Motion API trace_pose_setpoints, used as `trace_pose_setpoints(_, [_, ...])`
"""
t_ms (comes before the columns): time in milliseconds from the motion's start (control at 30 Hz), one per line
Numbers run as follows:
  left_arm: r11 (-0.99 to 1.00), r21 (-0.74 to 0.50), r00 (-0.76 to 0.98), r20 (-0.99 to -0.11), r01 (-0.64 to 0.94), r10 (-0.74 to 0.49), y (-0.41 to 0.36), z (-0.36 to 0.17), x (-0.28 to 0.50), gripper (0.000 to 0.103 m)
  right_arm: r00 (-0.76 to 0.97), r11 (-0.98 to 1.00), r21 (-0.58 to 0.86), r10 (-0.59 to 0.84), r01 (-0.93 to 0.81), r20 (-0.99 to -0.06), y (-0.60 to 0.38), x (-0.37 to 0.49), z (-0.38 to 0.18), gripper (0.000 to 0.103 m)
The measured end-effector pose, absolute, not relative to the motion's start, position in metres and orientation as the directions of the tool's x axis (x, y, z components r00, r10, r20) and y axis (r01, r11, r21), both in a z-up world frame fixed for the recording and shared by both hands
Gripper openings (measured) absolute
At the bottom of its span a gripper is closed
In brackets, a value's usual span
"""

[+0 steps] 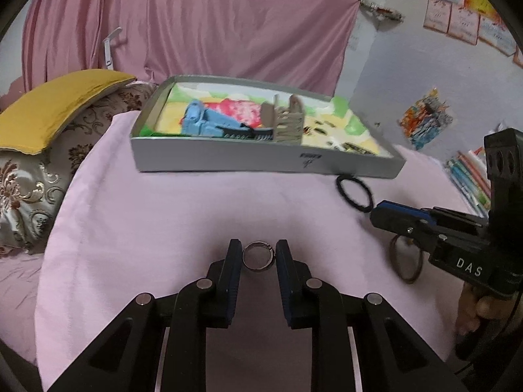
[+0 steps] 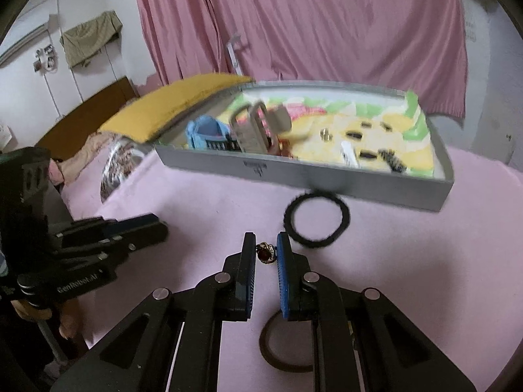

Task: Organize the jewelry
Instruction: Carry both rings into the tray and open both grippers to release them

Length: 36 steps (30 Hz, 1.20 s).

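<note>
Left wrist: ring [image 1: 257, 256] btwn jaws.

A pink curtain [image 1: 196, 16] hangs at twelve o'clock. A yellow cushion [image 1: 55, 104] lies at ten o'clock on a floral pillow [image 1: 29, 189]. Posters [image 1: 464, 16] cover the wall at two o'clock; coloured pencils [image 1: 470, 179] lie at three o'clock.

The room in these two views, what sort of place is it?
Probably a bedroom at home: a bed under a pink sheet, a yellow pillow, a pink curtain behind.
</note>
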<state>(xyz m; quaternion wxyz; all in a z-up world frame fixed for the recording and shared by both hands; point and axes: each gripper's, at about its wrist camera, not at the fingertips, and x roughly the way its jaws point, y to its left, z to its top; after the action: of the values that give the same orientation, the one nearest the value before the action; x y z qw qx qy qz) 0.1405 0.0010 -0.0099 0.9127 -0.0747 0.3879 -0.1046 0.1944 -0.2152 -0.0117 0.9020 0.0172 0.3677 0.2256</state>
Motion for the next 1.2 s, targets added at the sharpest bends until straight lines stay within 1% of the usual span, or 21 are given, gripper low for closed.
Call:
trace_pose_setpoints(167, [0.960,-0.242,0.735,-0.623,0.144,-0.267,-0.005,0.002,0.137,0.020,0.682,0.899,0.190,0.425,-0.394,-0.595,-0.219,0.189,0.004,0.011])
trace_pose_setpoints(367, [0.960,-0.237,0.819,-0.513,0.150,-0.255,-0.013,0.025,0.137,0.020,0.771,0.906,0.159,0.417,-0.392,-0.481,-0.227,0.182,0.026,0.011])
trace_pose_setpoints(600, [0.961,-0.232,0.885,-0.401,0.152,-0.237,-0.024,0.047,0.148,0.020,0.861,0.932,0.078,0.357,-0.354,-0.361,-0.237,0.179,0.048,0.011])
trace_pose_setpoints(767, [0.968,-0.199,0.922,-0.324,0.152,-0.212,-0.035,0.059,0.156,0.020,0.909,0.949,0.036,0.310,-0.313,-0.277,-0.246,0.184,0.058,0.011])
trace_pose_setpoints(1000, [0.971,-0.168,0.944,-0.256,0.171,-0.210,-0.050,0.065,0.176,0.020,0.939,0.962,-0.017,0.261,-0.271,-0.224,-0.257,0.200,0.068,0.011])
trace_pose_setpoints(1200, [0.970,-0.145,0.946,-0.233,0.195,-0.225,-0.064,0.065,0.196,0.020,0.949,0.969,-0.039,0.232,-0.246,-0.215,-0.263,0.219,0.068,0.011])
